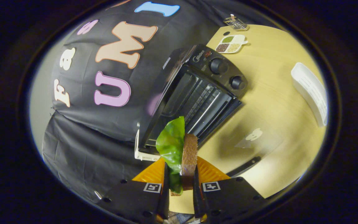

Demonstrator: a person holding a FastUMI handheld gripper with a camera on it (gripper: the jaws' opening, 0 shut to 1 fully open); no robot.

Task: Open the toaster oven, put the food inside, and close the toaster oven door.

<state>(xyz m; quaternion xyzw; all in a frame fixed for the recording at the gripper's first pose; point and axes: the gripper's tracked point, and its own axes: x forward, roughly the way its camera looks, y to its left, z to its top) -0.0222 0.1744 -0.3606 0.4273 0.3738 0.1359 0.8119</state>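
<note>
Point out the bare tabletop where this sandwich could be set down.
The gripper is shut on the sandwich. Free tabletop: the wide stretch between the toaster oven and the white tray. Crowded: the far end, by the divided dish and wire rack.

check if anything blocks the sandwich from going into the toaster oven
Nothing visible does. The claw is shut on the sandwich, and the toaster oven just ahead has its door open, showing the bare rack.

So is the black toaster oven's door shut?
No, the black toaster oven has its door swung open, showing the wire rack inside.
</note>
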